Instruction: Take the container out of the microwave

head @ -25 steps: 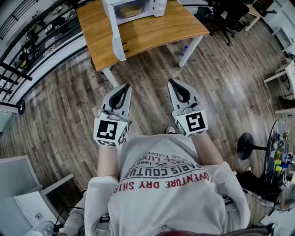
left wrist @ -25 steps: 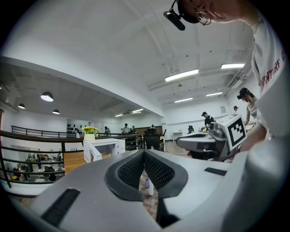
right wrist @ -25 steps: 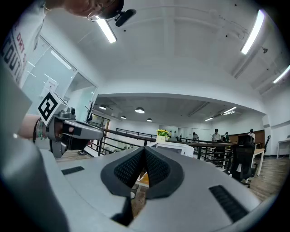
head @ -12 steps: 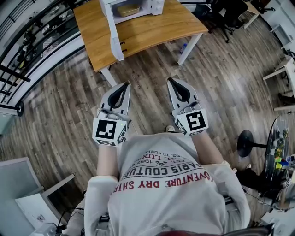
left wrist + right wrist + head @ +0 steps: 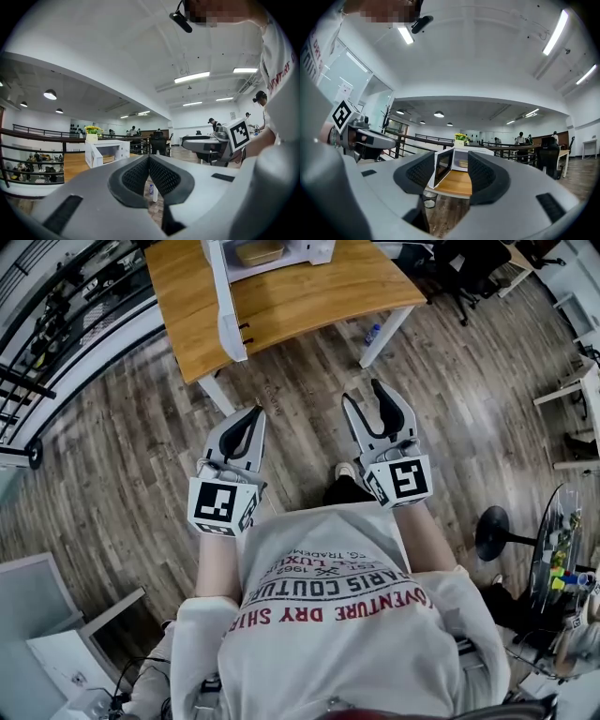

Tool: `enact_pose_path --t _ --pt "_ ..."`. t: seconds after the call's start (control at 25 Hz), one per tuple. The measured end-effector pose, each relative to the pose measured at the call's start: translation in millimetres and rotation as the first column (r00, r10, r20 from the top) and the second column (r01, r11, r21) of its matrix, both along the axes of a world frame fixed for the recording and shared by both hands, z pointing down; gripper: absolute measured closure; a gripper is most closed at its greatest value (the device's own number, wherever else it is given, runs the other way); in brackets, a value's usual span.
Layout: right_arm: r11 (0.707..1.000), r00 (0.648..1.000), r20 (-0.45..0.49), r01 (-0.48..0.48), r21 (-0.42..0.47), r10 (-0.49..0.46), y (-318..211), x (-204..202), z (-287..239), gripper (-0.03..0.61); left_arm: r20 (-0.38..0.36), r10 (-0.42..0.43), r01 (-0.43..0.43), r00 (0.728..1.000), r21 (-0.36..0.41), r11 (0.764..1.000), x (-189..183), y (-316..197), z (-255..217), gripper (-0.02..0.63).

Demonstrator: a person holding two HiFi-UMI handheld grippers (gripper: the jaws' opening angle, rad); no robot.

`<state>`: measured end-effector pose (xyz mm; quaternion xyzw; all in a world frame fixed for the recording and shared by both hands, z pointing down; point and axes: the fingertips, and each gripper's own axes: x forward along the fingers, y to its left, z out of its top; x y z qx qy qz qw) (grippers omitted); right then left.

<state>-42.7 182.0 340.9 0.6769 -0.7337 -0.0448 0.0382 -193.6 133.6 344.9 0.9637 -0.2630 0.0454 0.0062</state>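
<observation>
Light wooden table [image 5: 300,306] on white legs sits at the top of the head view. On it is a white microwave [image 5: 317,251], with its door [image 5: 228,315] swung open toward the person. Left gripper [image 5: 255,414]: jaws together, nothing in them, over the plank floor, well short of the table. Right gripper [image 5: 363,395]: jaws opening, gap empty, also well short of the table. Shallow tan container [image 5: 260,252] sits inside the microwave cavity, far from both jaw sets. In the right gripper view it lines up with the open gap. In the left gripper view it sits left of the closed tips.
</observation>
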Motion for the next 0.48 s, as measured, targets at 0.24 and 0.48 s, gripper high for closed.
enact_pose_path --t 0.24,0.48 --pt "0.999 0.999 0.022 0.036 -0.017 -0.035 -30.9 37.3 10.0 0.362 0.018 -0.061 0.062 0.998 -0.003 0.998 25.6 -20.2 8.5 0.598" --pt "0.991 0.99 0.047 0.131 -0.026 -0.13 -79.6 77.7 19.6 0.362 0.03 -0.162 0.162 0.986 0.003 0.987 61.0 -53.3 12.3 0.598"
